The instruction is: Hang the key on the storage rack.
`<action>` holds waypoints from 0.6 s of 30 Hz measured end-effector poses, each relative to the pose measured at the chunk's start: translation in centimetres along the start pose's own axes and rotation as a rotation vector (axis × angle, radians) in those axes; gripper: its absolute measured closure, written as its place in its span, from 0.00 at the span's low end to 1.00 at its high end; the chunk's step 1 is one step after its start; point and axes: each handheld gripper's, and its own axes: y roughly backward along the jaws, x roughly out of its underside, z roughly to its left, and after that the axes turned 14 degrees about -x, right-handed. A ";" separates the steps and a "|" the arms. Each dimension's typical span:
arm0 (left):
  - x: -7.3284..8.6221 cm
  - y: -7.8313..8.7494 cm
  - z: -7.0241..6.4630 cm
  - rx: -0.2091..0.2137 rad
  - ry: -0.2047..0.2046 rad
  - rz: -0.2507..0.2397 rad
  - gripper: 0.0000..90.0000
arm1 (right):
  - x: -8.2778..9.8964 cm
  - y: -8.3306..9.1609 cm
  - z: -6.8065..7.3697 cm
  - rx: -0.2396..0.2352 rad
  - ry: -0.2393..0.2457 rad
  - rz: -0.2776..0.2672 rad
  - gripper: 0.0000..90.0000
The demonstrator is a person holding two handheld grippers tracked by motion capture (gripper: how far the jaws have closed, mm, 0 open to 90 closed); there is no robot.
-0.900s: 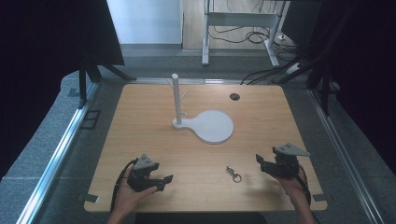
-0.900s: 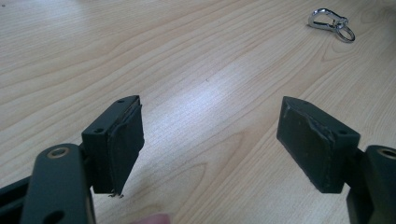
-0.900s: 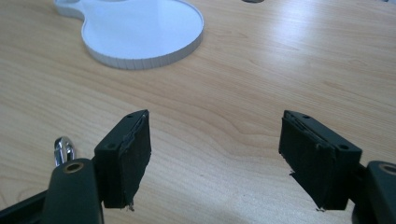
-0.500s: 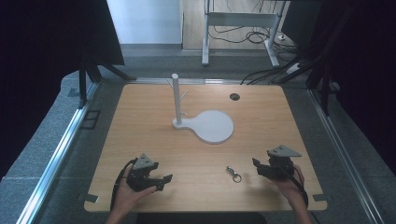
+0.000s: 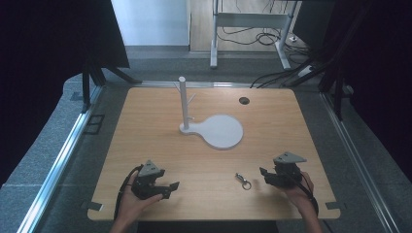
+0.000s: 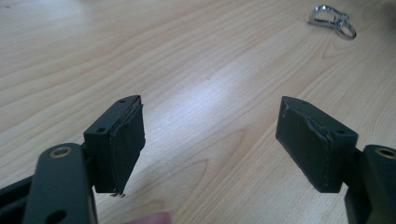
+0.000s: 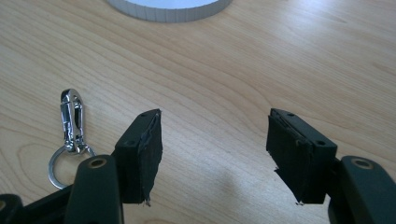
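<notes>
A small metal clip with a key ring (image 5: 243, 180) lies flat on the wooden table (image 5: 145, 126) near the front, right of centre. My right gripper (image 5: 265, 176) is just right of it, open and empty; in the right gripper view the clip (image 7: 71, 126) lies left of the open gripper (image 7: 215, 114), beside the left pad. My left gripper (image 5: 171, 189) rests at the front left, open with nothing between its jaws. In the left gripper view the clip (image 6: 332, 21) lies far off at the upper right, and the gripper (image 6: 211, 102) frames bare wood.
A white stand with an upright post (image 5: 183, 104) and side pegs rises from a flat round base (image 5: 221, 131) at mid-table; the base's edge (image 7: 168, 9) is ahead of the right gripper. A dark cable hole (image 5: 244, 100) sits at the back right. Metal rails border the table.
My right gripper has shifted a little to the left and toward the front edge, closer to the clip. The left gripper has stayed where it was.
</notes>
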 end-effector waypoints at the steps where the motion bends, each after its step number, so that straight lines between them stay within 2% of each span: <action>1: 0.0 -0.1 -0.1 0.002 -0.002 0.003 0.27 | 0.0 -0.1 0.0 0.000 0.002 0.002 0.40; 5: -0.1 -0.1 -0.1 0.003 -0.003 0.002 0.27 | 0.0 0.0 0.1 -0.003 -0.016 -0.003 0.37; 9: -0.1 0.0 -0.1 -0.001 -0.001 0.003 0.27 | -0.1 0.6 -0.1 0.003 -0.043 -0.031 0.37; 18: -0.1 0.1 0.1 -0.006 0.009 -0.001 0.27 | -0.3 0.7 0.1 -0.028 -0.038 -0.035 0.43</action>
